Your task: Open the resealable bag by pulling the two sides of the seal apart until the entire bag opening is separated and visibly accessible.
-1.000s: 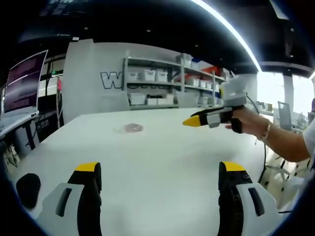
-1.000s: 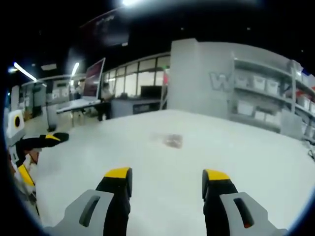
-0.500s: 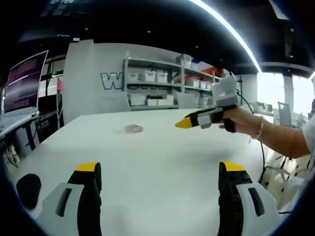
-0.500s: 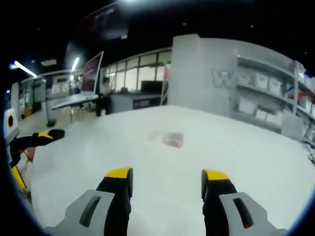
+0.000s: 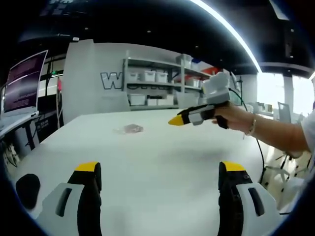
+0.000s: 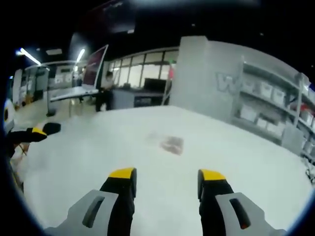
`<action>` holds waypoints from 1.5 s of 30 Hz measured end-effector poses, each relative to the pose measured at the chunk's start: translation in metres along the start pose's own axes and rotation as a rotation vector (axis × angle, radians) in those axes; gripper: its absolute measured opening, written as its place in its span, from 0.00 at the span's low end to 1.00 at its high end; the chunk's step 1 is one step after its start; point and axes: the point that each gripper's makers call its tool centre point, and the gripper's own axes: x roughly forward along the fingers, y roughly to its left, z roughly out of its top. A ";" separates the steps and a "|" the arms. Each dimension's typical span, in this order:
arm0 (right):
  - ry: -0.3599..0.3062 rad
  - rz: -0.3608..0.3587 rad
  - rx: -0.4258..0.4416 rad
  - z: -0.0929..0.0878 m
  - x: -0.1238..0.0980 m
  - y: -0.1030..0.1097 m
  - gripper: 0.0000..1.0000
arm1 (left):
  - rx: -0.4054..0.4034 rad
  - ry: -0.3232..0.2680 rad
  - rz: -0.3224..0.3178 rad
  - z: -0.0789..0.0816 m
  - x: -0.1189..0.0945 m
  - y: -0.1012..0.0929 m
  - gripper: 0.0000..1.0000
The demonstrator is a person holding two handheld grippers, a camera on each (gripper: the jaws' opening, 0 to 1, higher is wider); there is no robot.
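In the left gripper view, the left hand-held gripper [image 5: 160, 184] has its two yellow-tipped jaws set wide apart over the white desk [image 5: 162, 152], with nothing between them. Further out on the right of that view, a person's hand [image 5: 231, 118] and forearm reach in above the desk, the hand wrapped round the right hand-held gripper [image 5: 178, 119], whose yellow tip points left toward the middle of the desk (seen side-on here, so its jaw gap cannot be read from this angle). A bracelet [image 5: 251, 129] sits at the wrist.

The right gripper view gives what that side view does not: the right hand-held gripper's own jaws stand parted and empty. At the left edge of this view a yellow-and-black tip of the left hand-held gripper shows low over the desk.

The resealable bag [image 5: 132, 129] lies flat on the desk well beyond both grippers, a small pale translucent patch with something pinkish-brown inside; neither gripper touches it. From the right hand-held gripper it lies ahead and roughly between the jaws' lines; from the left one it sits ahead and slightly left of centre.

Behind the desk stand shelves [image 5: 162, 88] with white bins, and a monitor [image 5: 22, 83] to the far left.
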 end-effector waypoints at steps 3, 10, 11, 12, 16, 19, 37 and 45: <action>0.004 0.002 0.000 0.001 0.004 0.000 0.48 | -0.001 0.001 0.000 0.000 0.001 0.000 0.97; 0.010 0.026 0.018 -0.001 0.017 0.001 0.46 | -0.001 0.004 -0.005 0.000 0.003 0.000 0.97; 0.012 0.031 0.022 -0.002 0.019 0.001 0.46 | -0.002 0.002 -0.003 0.001 0.003 0.001 0.97; 0.014 0.033 0.022 -0.003 0.021 0.001 0.45 | -0.003 0.001 -0.003 0.001 0.003 0.001 0.97; 0.017 0.039 0.015 -0.003 0.027 0.001 0.44 | -0.001 0.004 -0.001 0.001 0.004 0.002 0.97; 0.018 0.041 0.012 -0.003 0.029 0.000 0.43 | 0.001 0.006 -0.003 0.001 0.005 0.002 0.97; 0.032 0.062 -0.056 -0.002 0.057 0.001 0.37 | 0.003 0.000 -0.006 0.003 0.006 0.004 0.97; 0.050 0.060 -0.070 -0.004 0.070 -0.006 0.37 | 0.008 0.001 -0.010 0.005 0.009 0.006 0.97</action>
